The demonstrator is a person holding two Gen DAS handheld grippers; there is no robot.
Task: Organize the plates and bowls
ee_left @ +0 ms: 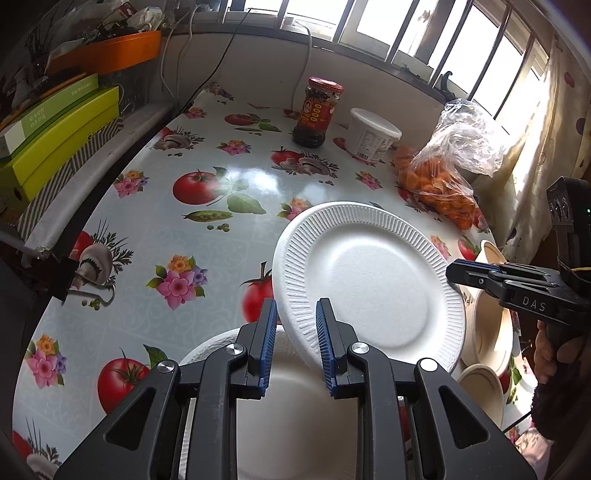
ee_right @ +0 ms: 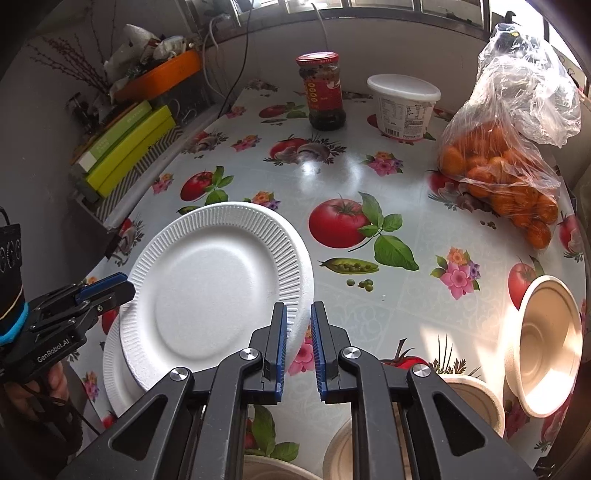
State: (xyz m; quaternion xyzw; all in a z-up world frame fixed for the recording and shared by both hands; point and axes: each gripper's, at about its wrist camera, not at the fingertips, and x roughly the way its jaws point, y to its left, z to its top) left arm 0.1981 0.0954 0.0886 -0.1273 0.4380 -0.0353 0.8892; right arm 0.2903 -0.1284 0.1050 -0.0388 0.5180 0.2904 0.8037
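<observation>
"GenRobot.AI" left tool beside white plate; "DAS" right tool.

Barred sunlit window behind fruit-patterned tablecloth.

The surface wears a glossy cloth printed with tomatoes, mushrooms, peas and flowers. At its far edge stand a red-lidded jar and, just to the right, a white lidded tub. A clear bag of oranges slumps on the far right. Beige bowls sit at the near right, one tilted on its side, and a white foam plate lies near left.
</observation>
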